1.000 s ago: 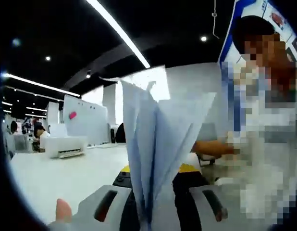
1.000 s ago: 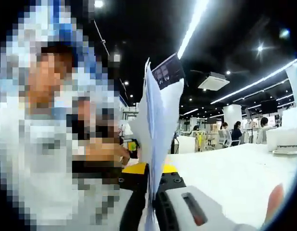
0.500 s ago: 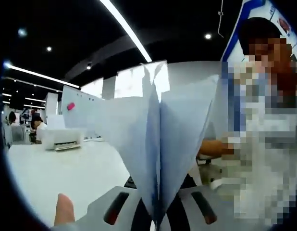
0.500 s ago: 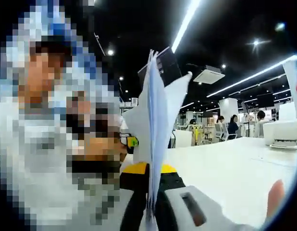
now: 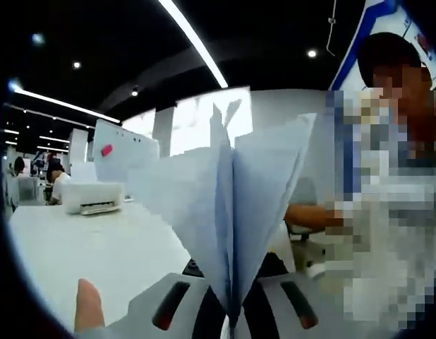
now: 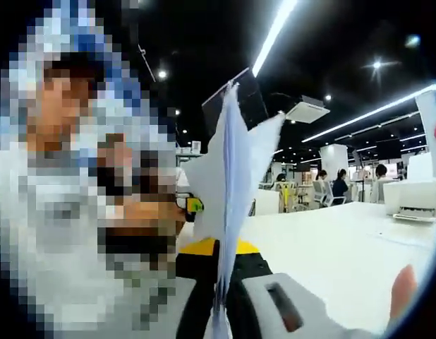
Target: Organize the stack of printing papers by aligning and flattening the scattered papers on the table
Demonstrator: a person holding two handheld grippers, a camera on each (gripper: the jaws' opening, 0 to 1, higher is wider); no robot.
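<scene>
Two claws (image 5: 232,321) (image 6: 219,318) clamped on papers (image 5: 225,212)

Thin matt white printing papers (image 5: 232,205), smooth white table (image 5: 98,254), grey plastic printer (image 5: 91,198)

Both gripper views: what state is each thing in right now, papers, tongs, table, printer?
Papers: held upright on edge, sheets fanned apart, not aligned.
Left tongs: shut on the papers.
Right tongs: shut on the papers.
Table: white, bare where it shows.
Printer: standing at the table's far end; whether it is running cannot be told.
</scene>
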